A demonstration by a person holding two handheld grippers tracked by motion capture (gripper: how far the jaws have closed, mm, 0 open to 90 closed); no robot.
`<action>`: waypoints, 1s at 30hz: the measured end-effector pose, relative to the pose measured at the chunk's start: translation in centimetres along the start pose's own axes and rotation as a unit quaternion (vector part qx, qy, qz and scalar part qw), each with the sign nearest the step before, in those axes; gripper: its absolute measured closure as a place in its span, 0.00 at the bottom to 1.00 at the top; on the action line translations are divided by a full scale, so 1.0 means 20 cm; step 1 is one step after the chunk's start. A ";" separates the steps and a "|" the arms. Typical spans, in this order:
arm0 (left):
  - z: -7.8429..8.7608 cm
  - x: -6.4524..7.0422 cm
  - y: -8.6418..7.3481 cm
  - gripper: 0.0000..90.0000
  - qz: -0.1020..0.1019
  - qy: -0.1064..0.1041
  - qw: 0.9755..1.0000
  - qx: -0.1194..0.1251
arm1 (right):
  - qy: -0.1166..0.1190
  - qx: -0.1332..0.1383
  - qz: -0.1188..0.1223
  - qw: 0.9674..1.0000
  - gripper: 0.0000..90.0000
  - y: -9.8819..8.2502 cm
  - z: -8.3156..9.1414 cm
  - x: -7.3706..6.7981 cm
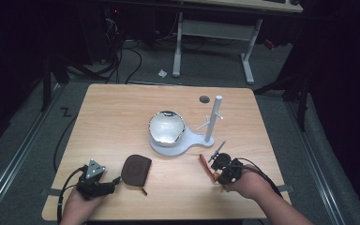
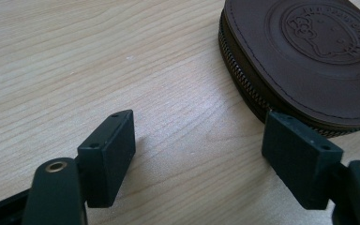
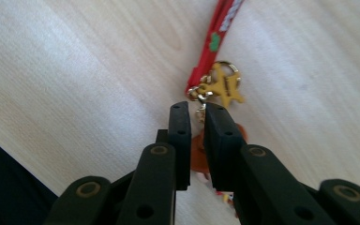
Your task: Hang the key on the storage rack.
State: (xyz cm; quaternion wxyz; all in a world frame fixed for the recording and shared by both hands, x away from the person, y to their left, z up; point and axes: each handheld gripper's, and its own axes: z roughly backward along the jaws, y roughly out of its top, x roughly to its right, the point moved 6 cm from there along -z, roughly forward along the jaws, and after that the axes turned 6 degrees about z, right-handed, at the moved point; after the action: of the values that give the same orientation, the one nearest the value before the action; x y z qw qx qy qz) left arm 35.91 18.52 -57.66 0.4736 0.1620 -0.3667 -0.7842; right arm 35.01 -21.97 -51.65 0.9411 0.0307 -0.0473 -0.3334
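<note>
A: Between your right gripper [image 3: 197,115] jaws sat the red strap's [image 3: 213,40] charm chain, jaws slightly parted, hand low over the table [image 1: 122,112].
B: Your left gripper [image 2: 199,157] stood wide apart beside the brown pouch [image 2: 309,56].

We find no legible text anywhere. The brown zip pouch [image 2: 304,56] carries an embossed round seal on its lid: a cartoon cat-like face with a bow, ringed by raised lettering too faint for us to read. On the red strap [image 3: 214,42] beyond the pouch, small green and white marks, not readable.
</note>
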 end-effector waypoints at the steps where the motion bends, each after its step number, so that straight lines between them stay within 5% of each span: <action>1: 0.00 0.00 0.00 0.29 0.000 0.000 1.000 0.000 | -0.003 0.004 -0.002 1.000 0.88 0.00 0.01 0.01; 6: 0.00 0.00 0.00 0.29 0.000 0.000 1.000 -0.001 | -0.019 -0.001 0.011 1.000 0.83 0.02 0.03 0.04; 8: 0.00 0.00 0.00 0.29 0.000 0.000 1.000 -0.001 | -0.009 -0.025 0.020 0.999 0.80 0.03 -0.02 0.04; 13: 0.00 0.00 0.00 0.29 0.000 -0.001 1.000 0.000 | -0.017 -0.053 0.040 0.998 0.89 0.03 -0.08 0.04; 15: 0.00 0.00 0.00 0.29 0.000 -0.001 1.000 0.000 | -0.013 -0.051 0.032 0.998 0.98 0.04 -0.08 0.05; 19: 0.00 0.00 0.00 0.29 -0.001 -0.001 1.000 0.000 | -0.017 -0.041 0.036 0.998 0.99 0.05 -0.04 0.07; 30: 0.00 0.00 0.00 0.29 0.000 -0.001 1.000 0.000 | 0.016 -0.022 -0.006 1.000 0.99 0.02 0.14 0.13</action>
State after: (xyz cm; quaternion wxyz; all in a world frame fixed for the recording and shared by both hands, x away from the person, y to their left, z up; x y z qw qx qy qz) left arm 35.88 18.55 -57.66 0.4732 0.1614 -0.3668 -0.7845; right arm 37.05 -23.42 -48.73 0.9403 0.0153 -0.0244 -0.3392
